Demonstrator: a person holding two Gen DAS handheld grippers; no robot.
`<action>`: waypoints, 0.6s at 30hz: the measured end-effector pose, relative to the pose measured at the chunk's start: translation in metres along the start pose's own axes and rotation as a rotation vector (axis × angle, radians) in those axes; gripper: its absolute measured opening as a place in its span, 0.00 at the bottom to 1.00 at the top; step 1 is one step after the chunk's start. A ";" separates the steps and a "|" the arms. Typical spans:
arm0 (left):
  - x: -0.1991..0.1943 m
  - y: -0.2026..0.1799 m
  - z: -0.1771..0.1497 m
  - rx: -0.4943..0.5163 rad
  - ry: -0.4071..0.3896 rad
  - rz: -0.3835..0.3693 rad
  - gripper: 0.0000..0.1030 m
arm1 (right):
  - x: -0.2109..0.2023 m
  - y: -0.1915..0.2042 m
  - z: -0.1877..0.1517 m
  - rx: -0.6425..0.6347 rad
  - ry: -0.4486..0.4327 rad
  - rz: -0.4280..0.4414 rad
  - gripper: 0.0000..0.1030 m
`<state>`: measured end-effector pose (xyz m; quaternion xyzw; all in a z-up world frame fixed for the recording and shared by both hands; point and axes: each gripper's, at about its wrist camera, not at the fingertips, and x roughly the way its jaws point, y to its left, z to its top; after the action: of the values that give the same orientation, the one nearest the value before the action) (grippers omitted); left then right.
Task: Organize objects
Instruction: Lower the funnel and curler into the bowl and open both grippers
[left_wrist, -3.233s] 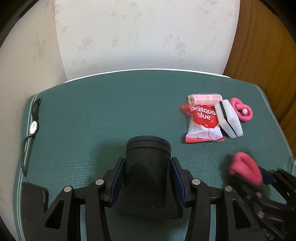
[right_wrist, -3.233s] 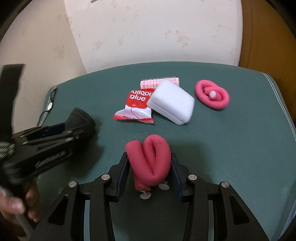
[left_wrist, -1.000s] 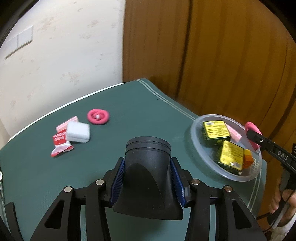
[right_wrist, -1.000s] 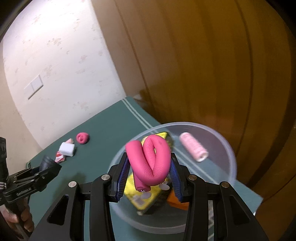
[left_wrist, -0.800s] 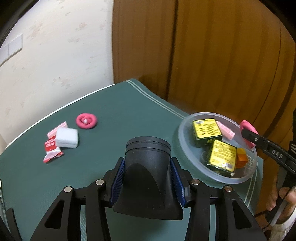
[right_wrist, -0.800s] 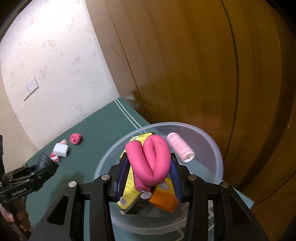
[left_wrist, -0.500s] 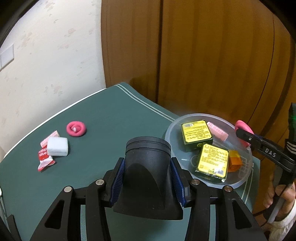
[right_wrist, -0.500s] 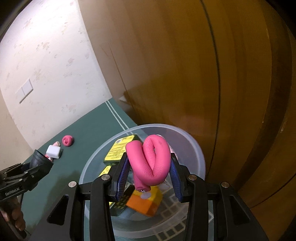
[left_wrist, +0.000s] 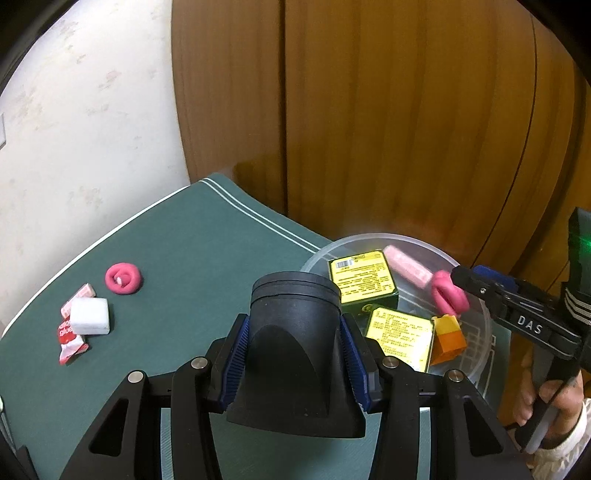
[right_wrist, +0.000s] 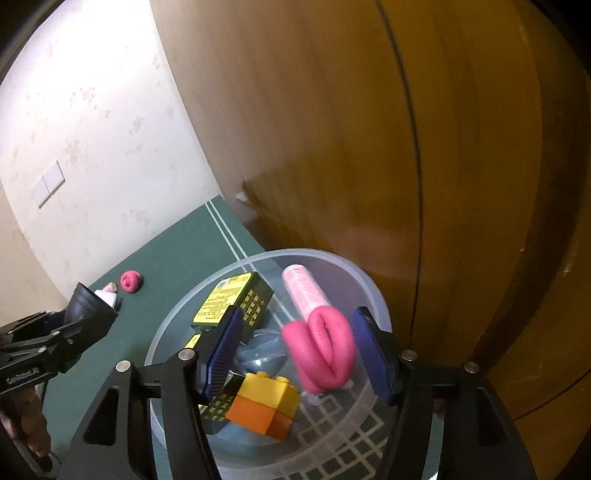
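My right gripper (right_wrist: 297, 352) is open above the clear plastic bowl (right_wrist: 371, 291). A folded pink foam curler (right_wrist: 323, 352) hangs loose between its blue pads, touching neither. In the bowl lie two yellow-and-green boxes (right_wrist: 231, 297), a pale pink roller (right_wrist: 304, 290) and a yellow-orange brick (right_wrist: 264, 404). My left gripper (left_wrist: 293, 350) is shut on a black cone-shaped cap (left_wrist: 293, 332) over the green table (left_wrist: 177, 258). In the left wrist view the bowl (left_wrist: 476, 299) sits at the right, with the pink curler (left_wrist: 448, 293) at the right gripper's tip.
On the table's far left lie a coiled pink curler (left_wrist: 123, 278), a white box (left_wrist: 89, 316), a red balloon-glue packet (left_wrist: 68, 339) and a pink roller (left_wrist: 77, 295). A wooden wall (left_wrist: 406, 129) rises right behind the bowl. The bowl sits near the table's right edge.
My right gripper has opened over the bowl and let go of the pink curler, which is dropping. Both grippers have swung from the table's middle toward the bowl.
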<state>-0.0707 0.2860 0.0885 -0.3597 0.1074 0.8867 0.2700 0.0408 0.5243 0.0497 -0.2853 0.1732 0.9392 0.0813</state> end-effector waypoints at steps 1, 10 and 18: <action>0.002 -0.002 0.001 0.002 0.001 0.000 0.49 | -0.002 -0.001 0.000 -0.001 -0.005 0.002 0.61; 0.024 -0.019 0.006 0.017 0.026 -0.003 0.49 | -0.018 0.001 -0.003 -0.044 -0.040 0.015 0.61; 0.050 -0.022 0.009 0.001 0.069 -0.082 0.72 | -0.021 -0.001 0.004 -0.034 -0.053 0.024 0.61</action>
<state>-0.0930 0.3281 0.0606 -0.3940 0.1024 0.8619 0.3023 0.0561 0.5251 0.0641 -0.2593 0.1584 0.9502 0.0697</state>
